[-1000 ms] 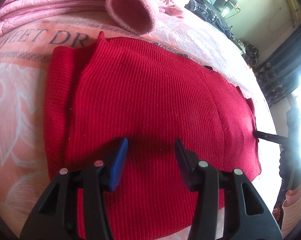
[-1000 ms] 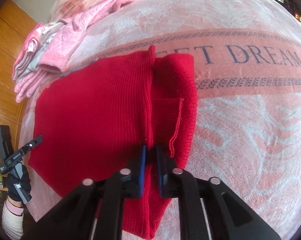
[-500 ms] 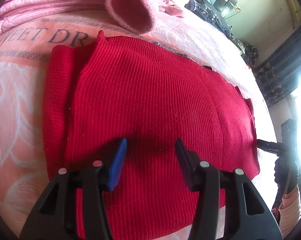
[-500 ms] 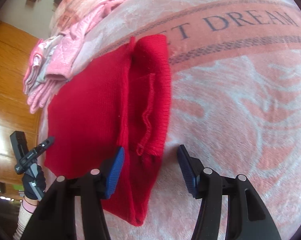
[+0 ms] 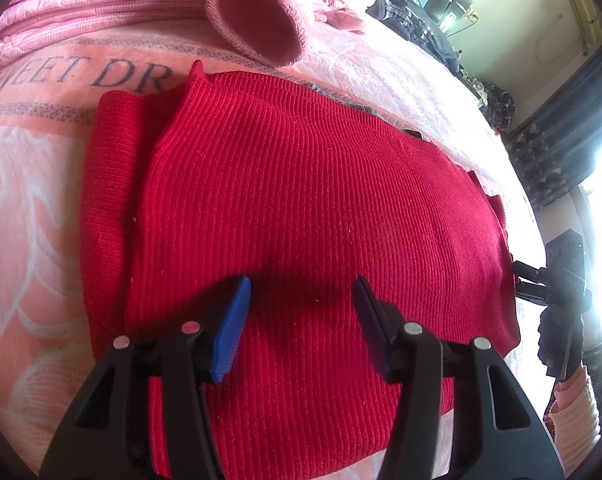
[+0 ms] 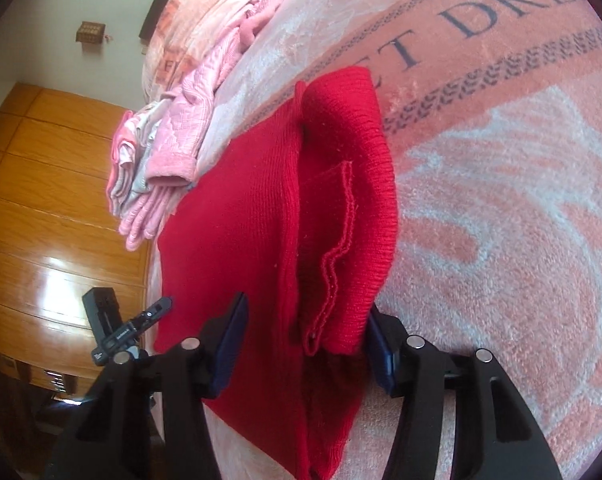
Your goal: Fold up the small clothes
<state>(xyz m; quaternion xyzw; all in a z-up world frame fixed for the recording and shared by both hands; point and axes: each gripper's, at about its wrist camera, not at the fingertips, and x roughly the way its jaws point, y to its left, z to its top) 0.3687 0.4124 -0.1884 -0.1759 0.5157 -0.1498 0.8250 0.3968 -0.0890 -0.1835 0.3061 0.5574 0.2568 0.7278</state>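
Red ribbed knit sweater (image 5: 301,208) flat on pink blanket-covered bed (image 6: 501,220). Left tool (image 5: 301,304) gaping above middle; right tool (image 6: 305,332) spread astride folded edge. Bare blanket rightward.

The sweater (image 5: 309,208) lies flat on the blanket (image 6: 501,208), its folded-in sleeve (image 6: 353,216) resting along one side — beyond it, a pile of clothes (image 5: 101,4) sits on the blanket, with one cuff (image 5: 261,28) just beside the sweater's far edge.

Right gripper (image 6: 305,328) released: was pinched on red sweater (image 6: 261,240) fold 1 s back, jaws now wide, straddling folded sleeve edge. View rolled, sweater sits more upright in frame.
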